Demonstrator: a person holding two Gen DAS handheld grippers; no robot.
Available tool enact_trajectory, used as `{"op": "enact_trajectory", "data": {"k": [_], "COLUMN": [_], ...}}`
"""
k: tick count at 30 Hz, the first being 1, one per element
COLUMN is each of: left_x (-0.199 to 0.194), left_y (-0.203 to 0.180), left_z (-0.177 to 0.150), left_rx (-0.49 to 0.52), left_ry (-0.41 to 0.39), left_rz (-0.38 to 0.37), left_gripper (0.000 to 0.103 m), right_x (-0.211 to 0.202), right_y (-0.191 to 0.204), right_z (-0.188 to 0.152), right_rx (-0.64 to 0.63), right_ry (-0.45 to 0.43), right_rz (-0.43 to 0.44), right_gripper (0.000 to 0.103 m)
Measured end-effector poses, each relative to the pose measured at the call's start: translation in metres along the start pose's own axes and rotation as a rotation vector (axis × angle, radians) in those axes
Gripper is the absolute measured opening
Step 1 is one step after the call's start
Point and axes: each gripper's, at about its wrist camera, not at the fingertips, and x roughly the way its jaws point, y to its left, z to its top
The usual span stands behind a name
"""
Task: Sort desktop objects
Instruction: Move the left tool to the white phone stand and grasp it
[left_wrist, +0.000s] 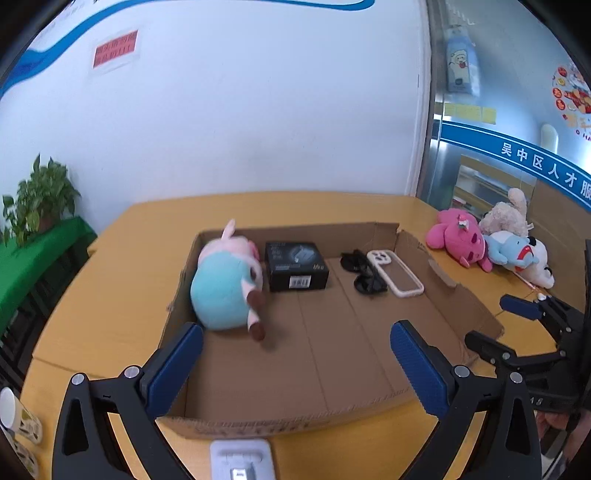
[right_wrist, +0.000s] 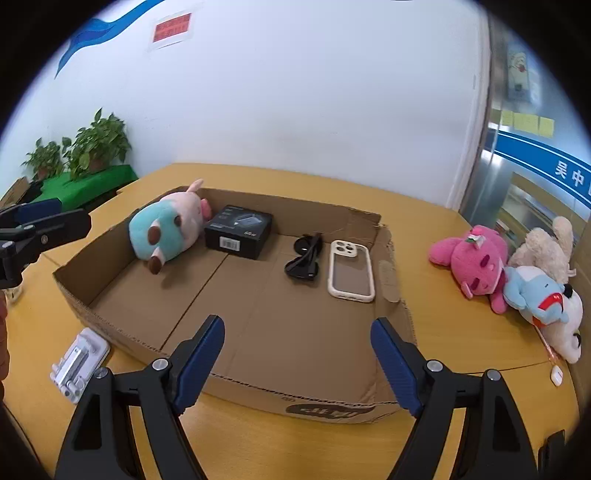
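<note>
Four things are lying inside the shallow brown cardboard tray on the yellow tabletop: a teal-and-pink plush pig, a black carton, dark sunglasses and a cream phone case. Both the left gripper and right gripper are hovering with fingers spread, pinching nothing.

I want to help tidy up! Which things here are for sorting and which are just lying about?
For sorting: cardboard box, pig plush, black box, sunglasses, phone case, pink plush, blue plush, phone stand.

Lying about: potted plants, paper cup.
</note>
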Motion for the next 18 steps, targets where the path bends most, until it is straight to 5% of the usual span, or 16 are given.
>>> {"op": "enact_trajectory", "data": {"k": [6,12,18], "left_x": [-0.008,0.012,0.035], "left_y": [0.056,0.095,0.114], "left_z": [-0.046,-0.090,-0.114], "left_rx": [-0.061,-0.147,-0.235], "left_ry": [0.124,0.271,0.353], "left_rz": [-0.039,-0.075,-0.170], "left_gripper": [0.103,0.102,0.101], "right_x": [-0.002,0.026,0.038], "right_y": [0.046,0.148,0.197], "right_z": [-0.027,-0.081,-0.092], "right_rx": [-0.113,-0.251,-0.276], "right_ry": [0.060,0.227,0.246], "right_rz": [0.216,0.580,0.676], "right_gripper": [0.082,0.081,0.081]}}
